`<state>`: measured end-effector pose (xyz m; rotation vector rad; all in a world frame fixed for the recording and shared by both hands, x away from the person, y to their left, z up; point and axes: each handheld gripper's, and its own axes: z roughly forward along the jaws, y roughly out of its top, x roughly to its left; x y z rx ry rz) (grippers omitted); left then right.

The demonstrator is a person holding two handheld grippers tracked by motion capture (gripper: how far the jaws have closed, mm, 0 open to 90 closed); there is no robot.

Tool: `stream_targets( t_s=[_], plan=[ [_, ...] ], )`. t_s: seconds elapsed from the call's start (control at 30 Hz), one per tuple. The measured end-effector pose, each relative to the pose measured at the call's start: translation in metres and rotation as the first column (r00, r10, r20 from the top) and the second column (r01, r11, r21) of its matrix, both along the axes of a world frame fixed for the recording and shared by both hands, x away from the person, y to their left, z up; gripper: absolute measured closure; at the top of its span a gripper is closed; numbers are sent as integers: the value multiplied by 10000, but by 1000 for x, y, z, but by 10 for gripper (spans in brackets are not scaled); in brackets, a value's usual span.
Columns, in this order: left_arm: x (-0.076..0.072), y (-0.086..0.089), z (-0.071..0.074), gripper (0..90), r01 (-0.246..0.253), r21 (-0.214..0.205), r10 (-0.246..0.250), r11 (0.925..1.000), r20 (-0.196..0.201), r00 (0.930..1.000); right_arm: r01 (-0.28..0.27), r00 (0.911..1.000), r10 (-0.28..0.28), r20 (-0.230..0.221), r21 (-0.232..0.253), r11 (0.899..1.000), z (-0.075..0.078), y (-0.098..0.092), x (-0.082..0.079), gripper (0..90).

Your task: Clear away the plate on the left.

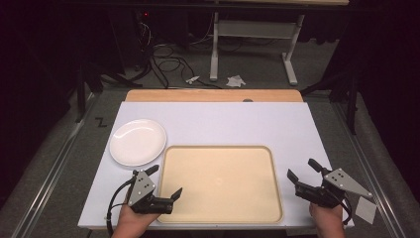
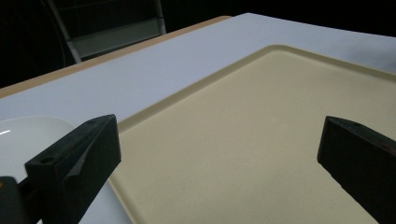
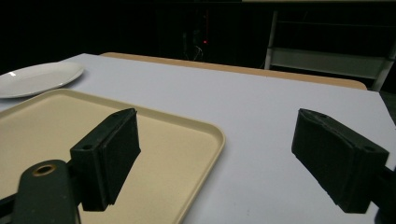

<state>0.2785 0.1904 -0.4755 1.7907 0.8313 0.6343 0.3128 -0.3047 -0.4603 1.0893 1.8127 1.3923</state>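
- Beige tray (image 1: 221, 183) lies flat on the white table top (image 1: 223, 124), at its near edge, centred.
- White plate (image 1: 137, 142) just beside the tray's far-left corner.
- Left gripper (image 1: 164, 182) at the tray's left rim, jaws apart, nothing between.
- Right gripper (image 1: 303, 170) right of the tray, jaws wide, nothing held.

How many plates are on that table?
1. A single white plate sits on the table's left side, just beyond the beige tray's far left corner. Nothing looks hidden.
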Motion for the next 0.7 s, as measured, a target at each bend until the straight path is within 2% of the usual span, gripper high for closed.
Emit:
stream_targets(
  t_s=[0.23,0.7],
  plan=[
    [3,9,-1,11,-305,-143,305,9994,-13,9995,67,10000,-67,-7,70,10000,0,-2,1,161],
    [3,14,-1,35,-425,-100,426,9990,101,9990,34,10000,-34,-44,36,10000,-1,-1,1,161]
  ],
)
